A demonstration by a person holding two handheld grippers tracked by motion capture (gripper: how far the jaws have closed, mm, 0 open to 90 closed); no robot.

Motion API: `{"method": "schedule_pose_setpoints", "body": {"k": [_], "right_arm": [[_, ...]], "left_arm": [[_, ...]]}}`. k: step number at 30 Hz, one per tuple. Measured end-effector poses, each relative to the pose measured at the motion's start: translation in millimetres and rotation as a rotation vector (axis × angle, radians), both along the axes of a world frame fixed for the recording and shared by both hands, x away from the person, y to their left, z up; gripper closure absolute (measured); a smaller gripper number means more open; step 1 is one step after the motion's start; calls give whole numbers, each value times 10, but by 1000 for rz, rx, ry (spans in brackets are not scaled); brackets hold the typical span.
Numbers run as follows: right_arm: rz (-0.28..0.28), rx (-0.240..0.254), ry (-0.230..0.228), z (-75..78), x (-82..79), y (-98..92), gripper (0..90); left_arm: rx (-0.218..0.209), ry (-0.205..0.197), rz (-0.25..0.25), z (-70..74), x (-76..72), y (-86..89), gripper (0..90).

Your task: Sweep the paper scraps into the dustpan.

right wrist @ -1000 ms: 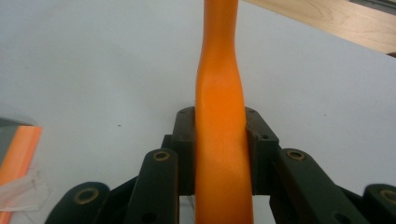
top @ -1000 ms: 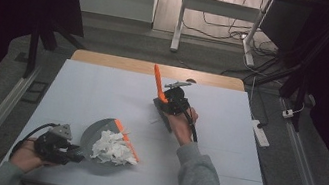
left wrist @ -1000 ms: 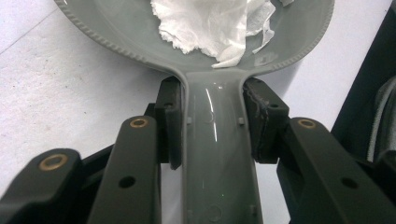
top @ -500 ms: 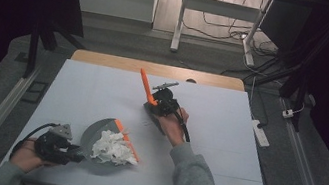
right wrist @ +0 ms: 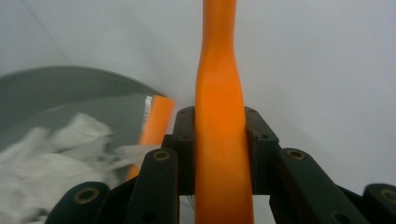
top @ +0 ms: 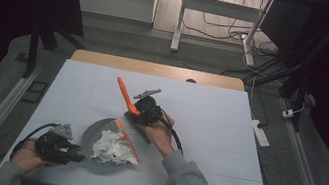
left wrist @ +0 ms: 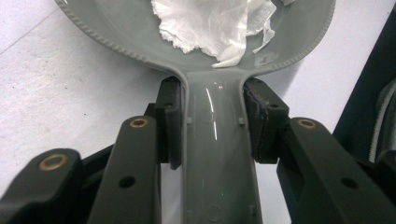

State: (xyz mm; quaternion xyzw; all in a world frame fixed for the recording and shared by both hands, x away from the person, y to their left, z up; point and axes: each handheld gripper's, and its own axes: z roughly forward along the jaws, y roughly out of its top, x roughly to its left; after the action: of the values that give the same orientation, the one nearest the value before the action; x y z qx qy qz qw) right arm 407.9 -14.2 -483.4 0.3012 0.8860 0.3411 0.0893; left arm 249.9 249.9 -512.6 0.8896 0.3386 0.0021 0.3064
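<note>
L gripper [top: 75,154] sits at the near-left of the white table [top: 226,133], jaws clamped on the grey handle of the dustpan [top: 94,134] — in the left gripper view the pads [left wrist: 170,123] press both sides of that handle [left wrist: 215,154], pan flat on the table. Crumpled white tissue [top: 115,147] lies inside the pan, w/ an orange strip [top: 126,139] along the pan's right edge, next to the tissue. R gripper [top: 136,114] is just beyond the pan's far-right side, near table centre, jaws tight on the orange brush handle [top: 123,93], which sticks up & tilts away to the left. Right gripper view: pads [right wrist: 184,140] squeeze the orange handle [right wrist: 219,116] on both sides; dustpan [right wrist: 70,93] & blurred tissue [right wrist: 51,154] sit to its left, orange strip [right wrist: 156,121] close by. Whether the brush end touches the pan — can't tell. Both forearms in grey sleeves [top: 188,182].
</note>
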Motion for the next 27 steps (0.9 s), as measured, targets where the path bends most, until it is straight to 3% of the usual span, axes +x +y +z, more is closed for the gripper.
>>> {"method": "schedule_pose_setpoints", "body": {"k": [11, 14, 19, 27], "right_arm": [[100, 76, 56, 25, -285, 204, 704], [126, 98, 39, 110, -369, 211, 704], [92, 99, -22, 238, -365, 102, 705], [-16, 119, -39, 259, -253, -166, 704]], "left_arm": [[-1, -1, 1, -3, -1, 2, 619], [0, -3, 0, -1, -3, 3, 619], [0, -4, 2, -4, -3, 3, 619], [-1, -1, 7, -8, -9, -1, 619]]}}
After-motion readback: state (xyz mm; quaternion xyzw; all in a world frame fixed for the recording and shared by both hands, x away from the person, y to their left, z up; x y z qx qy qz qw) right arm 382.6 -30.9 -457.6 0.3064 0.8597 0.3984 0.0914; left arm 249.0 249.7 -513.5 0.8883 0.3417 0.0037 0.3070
